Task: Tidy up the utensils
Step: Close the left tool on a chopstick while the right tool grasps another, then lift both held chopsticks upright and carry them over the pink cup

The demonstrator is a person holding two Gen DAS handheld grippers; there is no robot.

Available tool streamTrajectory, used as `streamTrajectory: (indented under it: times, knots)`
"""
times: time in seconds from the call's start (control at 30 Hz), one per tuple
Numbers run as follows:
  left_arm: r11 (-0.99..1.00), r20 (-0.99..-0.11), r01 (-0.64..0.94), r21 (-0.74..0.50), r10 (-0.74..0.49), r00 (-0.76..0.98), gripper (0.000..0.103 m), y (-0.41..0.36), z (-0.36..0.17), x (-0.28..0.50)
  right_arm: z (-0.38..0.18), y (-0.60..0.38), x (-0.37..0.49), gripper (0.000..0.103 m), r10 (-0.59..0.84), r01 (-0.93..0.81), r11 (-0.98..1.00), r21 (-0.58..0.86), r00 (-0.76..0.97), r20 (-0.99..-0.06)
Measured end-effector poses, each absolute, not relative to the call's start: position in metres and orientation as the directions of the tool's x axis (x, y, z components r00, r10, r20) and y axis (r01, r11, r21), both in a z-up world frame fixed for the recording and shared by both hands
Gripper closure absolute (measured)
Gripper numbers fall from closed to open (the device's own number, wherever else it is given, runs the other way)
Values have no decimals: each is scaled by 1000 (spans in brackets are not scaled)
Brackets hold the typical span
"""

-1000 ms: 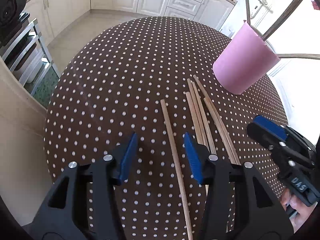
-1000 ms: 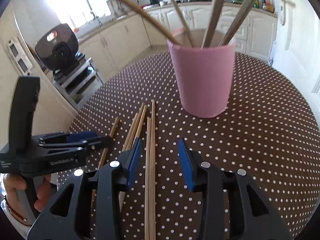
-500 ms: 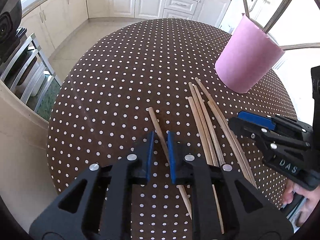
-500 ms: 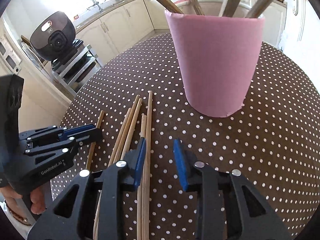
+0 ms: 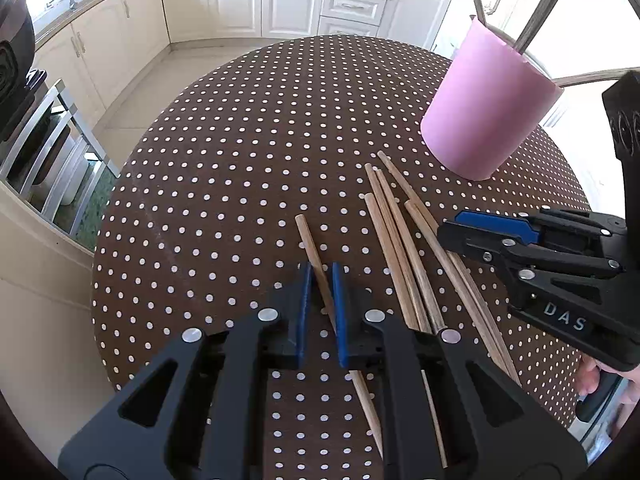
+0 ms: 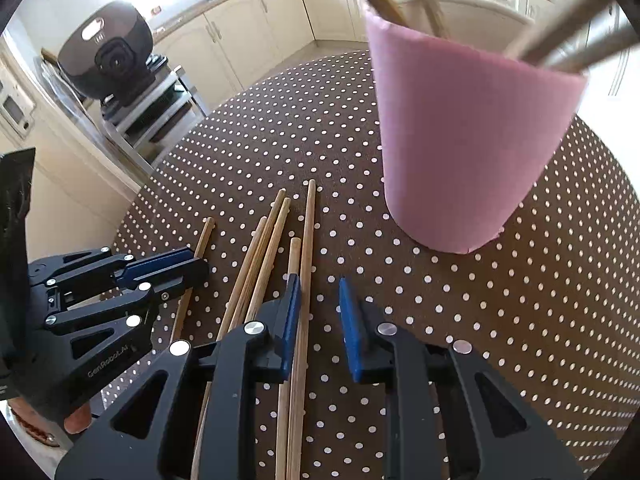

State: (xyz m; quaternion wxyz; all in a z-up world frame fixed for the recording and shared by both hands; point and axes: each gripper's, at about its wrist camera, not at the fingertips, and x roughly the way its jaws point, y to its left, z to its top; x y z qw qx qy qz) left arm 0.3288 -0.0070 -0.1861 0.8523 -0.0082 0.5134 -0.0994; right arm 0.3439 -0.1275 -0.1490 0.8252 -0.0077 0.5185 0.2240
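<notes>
**Left gripper on lone chopstick, cup waiting**

Kitchen, dotted tablecloth (image 5: 240, 168). Left gripper (image 5: 320, 280) narrowed around single chopstick (image 5: 310, 246), seemingly pinching it for the pink cup (image 5: 486, 112). Right gripper (image 6: 318, 292) part-open, straddling one stick of the chopstick bundle (image 6: 276, 232), nothing held.

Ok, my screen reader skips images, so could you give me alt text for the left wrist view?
The left tool is closed on a lone wooden chopstick lying on a polka-dot table. Right of it lie more chopsticks, the right tool over them, a pink cup beyond.
</notes>
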Motion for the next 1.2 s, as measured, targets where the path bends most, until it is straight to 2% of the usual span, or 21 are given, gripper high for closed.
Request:
streamTrajectory:
  times: [0.17,0.33,0.43,0.63,0.87,0.97,1.2]
  knots:
    - [981,-875,160,-112,-173,452,93,-16,-185,331,-151,-116,350,85,334,-391,901,190,342,-879]
    - [981,-875,153,-117,-175,452,94,-19,-183,331,-153,-96,355,90,243,-401,912,83,366,-898]
    - [980,-874,150,-127,-182,451,95,-20,-182,330,-154,-93,358,97,228,-394,917,65,383,-895]
    - [980,-860,152,-126,-185,476,97,-18,-168,319,-153,-105,350,99,271,-372,922,108,420,-866]
    - [980,-825,157,-124,-190,532,97,-17,-135,299,-125,-126,321,99,348,-395,904,164,455,-820]
    - [982,-797,167,-86,-168,580,97,-21,-113,283,-111,-131,307,99,398,-413,888,200,476,-784]
    - [974,-717,202,-103,-213,664,97,-27,-63,244,-65,-139,268,99,455,-461,865,199,551,-700]
